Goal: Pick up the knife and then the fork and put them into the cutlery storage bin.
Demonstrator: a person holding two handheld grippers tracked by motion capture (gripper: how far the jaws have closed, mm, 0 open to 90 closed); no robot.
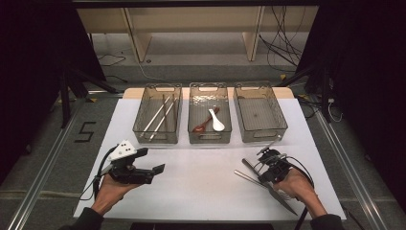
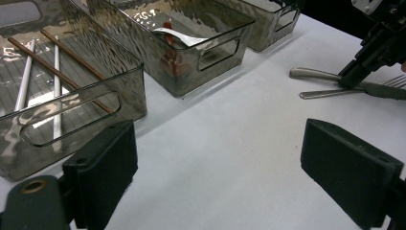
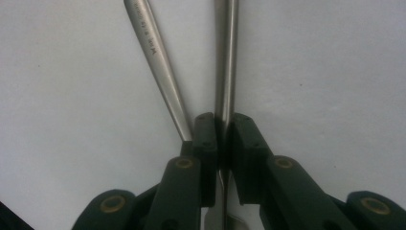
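Note:
Two steel utensils lie crossed on the white table (image 1: 201,177) at the right. One has a thin straight handle (image 3: 226,57), the other a broader stamped handle (image 3: 153,52). My right gripper (image 3: 222,129) points down at them and is shut on the thin handle, while the broader handle runs under its left jaw. From the high view the right gripper (image 1: 262,170) sits over the crossing, with fork tines (image 1: 282,195) near the hand. My left gripper (image 1: 154,160) hovers at the left, open, with nothing between its jaws (image 2: 215,167).
Three smoky clear bins stand in a row at the back. The left bin (image 1: 163,86) holds chopsticks (image 1: 155,117), the middle bin (image 1: 208,86) a white spoon (image 1: 216,122) and a brown spoon (image 1: 201,127), and the right bin (image 1: 253,86) nothing. Dark stands flank the table.

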